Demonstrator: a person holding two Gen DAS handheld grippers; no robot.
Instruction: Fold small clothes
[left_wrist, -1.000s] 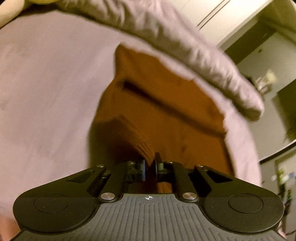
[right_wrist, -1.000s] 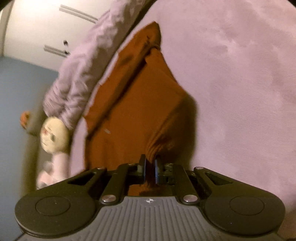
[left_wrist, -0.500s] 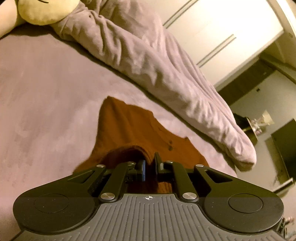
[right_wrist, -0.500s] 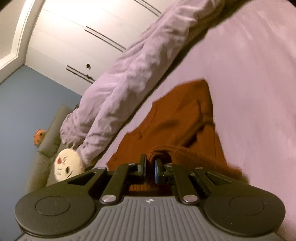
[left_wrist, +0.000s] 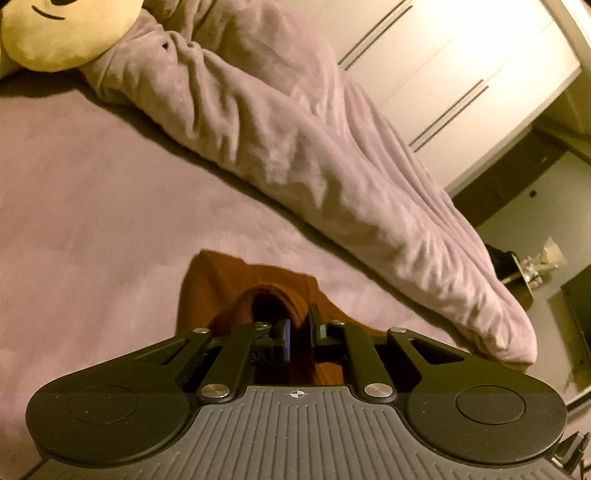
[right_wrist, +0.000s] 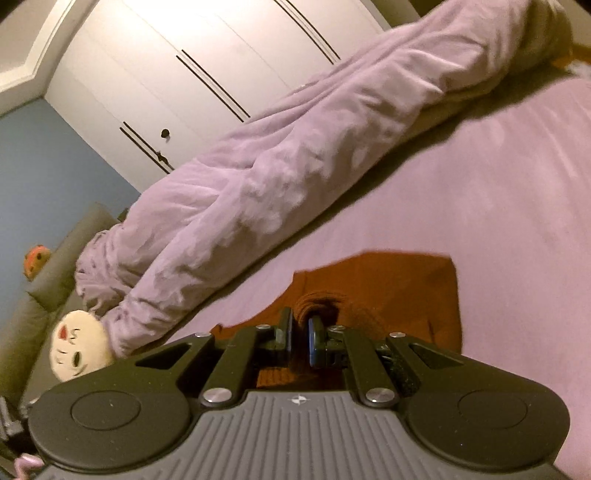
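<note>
A small rust-brown knit garment (left_wrist: 218, 280) lies on the lilac bed sheet (left_wrist: 92, 221). My left gripper (left_wrist: 298, 325) is shut on its ribbed hem, which bunches up over the fingertips. In the right wrist view the same garment (right_wrist: 399, 280) lies flat ahead, and my right gripper (right_wrist: 300, 326) is shut on another part of the ribbed hem. Both grippers hold the hem low over the rest of the garment. The part of the garment under the grippers is hidden.
A rolled lilac blanket (left_wrist: 295, 147) runs across the bed beyond the garment, also in the right wrist view (right_wrist: 295, 147). A cream plush toy (right_wrist: 79, 349) lies at its end. White wardrobe doors (right_wrist: 184, 74) stand behind.
Both grippers have carried the hem forward over the garment and tilted up, so less brown cloth shows ahead and more blanket and wardrobe come into view. Both stayed shut.
</note>
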